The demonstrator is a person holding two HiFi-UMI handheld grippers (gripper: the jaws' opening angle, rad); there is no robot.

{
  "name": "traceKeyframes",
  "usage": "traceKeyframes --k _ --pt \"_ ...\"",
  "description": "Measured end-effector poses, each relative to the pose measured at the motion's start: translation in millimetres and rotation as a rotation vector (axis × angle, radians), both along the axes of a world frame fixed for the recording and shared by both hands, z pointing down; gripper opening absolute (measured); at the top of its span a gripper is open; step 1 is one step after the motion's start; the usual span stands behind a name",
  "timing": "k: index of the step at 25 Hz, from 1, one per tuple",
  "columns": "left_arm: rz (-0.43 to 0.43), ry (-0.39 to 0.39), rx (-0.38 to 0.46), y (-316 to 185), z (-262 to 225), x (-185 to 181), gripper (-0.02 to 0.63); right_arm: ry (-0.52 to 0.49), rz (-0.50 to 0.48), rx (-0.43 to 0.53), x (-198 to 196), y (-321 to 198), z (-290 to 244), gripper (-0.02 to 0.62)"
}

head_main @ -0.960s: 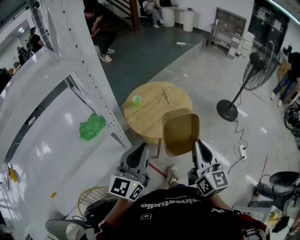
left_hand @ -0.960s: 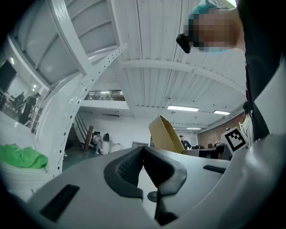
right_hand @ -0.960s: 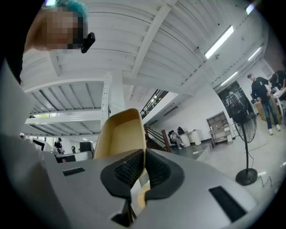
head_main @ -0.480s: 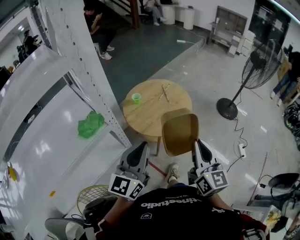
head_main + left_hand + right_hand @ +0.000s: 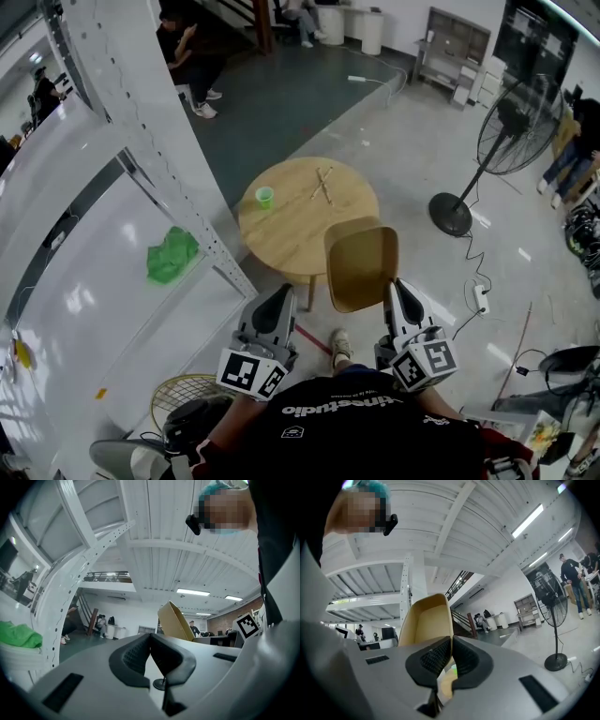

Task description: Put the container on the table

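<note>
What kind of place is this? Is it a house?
Probably not a house. It looks like a big workshop hall, with a tall white metal rack, a standing fan and a round wooden table.

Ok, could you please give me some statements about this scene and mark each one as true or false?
1. The container stands on the round table. False: the right gripper holds it by its edge, not set down.
2. The left gripper has its fingers shut, with nothing between them. True.
3. A green cup stands on the table. True.
4. In the head view, the fan stands left of the table. False: it stands to the right.
</note>
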State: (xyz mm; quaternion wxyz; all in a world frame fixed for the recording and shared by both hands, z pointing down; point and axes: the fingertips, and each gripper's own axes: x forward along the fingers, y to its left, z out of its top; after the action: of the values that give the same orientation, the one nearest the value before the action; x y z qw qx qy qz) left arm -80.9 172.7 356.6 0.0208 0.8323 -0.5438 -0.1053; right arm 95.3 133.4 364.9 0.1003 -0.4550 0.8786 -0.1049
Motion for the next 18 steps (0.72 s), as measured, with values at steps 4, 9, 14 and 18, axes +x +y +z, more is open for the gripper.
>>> traceKeyframes --k 4,9,14,18 --pt "-0.012 0.010 -0.002 -19 1 1 0.023 -0.002 -0.021 -0.009 0 -19 1 0.026" --pt "-0.023 0.007 -0.001 -58 2 1 0.023 -0.010 -0.038 -0.010 0 -61 2 0.026" --pt "-0.067 -0.005 -0.015 -101 4 -6 0.023 -0.007 -0.055 -0.019 0 -110 5 0.026" --pt "-0.093 -0.006 -0.008 -142 0 -12 0.023 -0.015 -0.059 -0.030 2 -152 6 0.026"
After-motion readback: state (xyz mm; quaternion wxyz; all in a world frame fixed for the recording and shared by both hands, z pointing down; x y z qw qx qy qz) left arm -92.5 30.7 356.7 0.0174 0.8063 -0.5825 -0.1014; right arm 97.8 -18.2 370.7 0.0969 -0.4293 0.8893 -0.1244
